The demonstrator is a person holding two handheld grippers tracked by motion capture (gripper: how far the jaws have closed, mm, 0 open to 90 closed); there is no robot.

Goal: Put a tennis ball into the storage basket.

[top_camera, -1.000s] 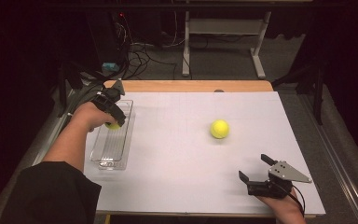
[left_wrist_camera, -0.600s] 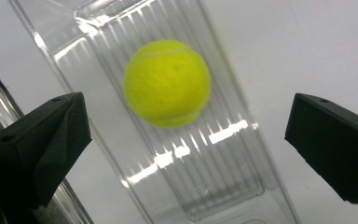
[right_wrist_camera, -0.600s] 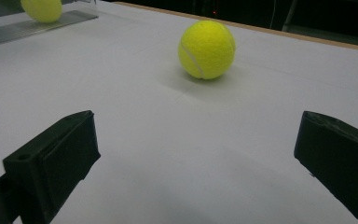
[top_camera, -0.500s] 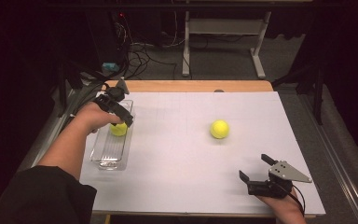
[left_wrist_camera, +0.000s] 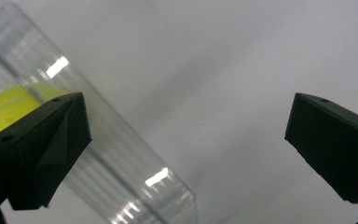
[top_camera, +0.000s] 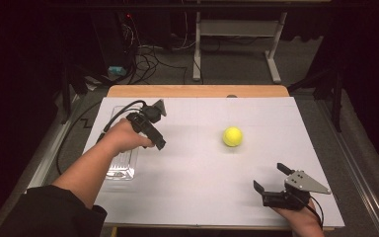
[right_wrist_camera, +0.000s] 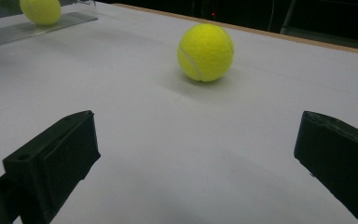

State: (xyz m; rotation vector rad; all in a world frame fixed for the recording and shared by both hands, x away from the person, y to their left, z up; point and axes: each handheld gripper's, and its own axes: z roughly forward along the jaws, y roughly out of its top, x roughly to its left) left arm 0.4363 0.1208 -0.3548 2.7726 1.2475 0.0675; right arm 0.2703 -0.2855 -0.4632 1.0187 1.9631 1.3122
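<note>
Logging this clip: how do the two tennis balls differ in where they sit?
One tennis ball lies in the clear plastic tray at the table's left; the other tennis ball rests on the bare white tabletop, nearer the middle. Neither is gripped. Both are yellow-green and look alike.

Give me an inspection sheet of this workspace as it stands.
Surface: white table, wooden strip at the far edge.
Job's things: one ball loose mid-table; second ball in the clear tray at the left edge.
Clutter: nothing seen.
Grippers: left gripper open, beside the tray, nothing between its jaws; right gripper open, low at the near right, pointed at the loose ball, apart from it.
Cables: one trails from the left gripper over the tray end; a tangle lies on the floor beyond.
Surroundings: dark room, white frame legs behind the table.
</note>
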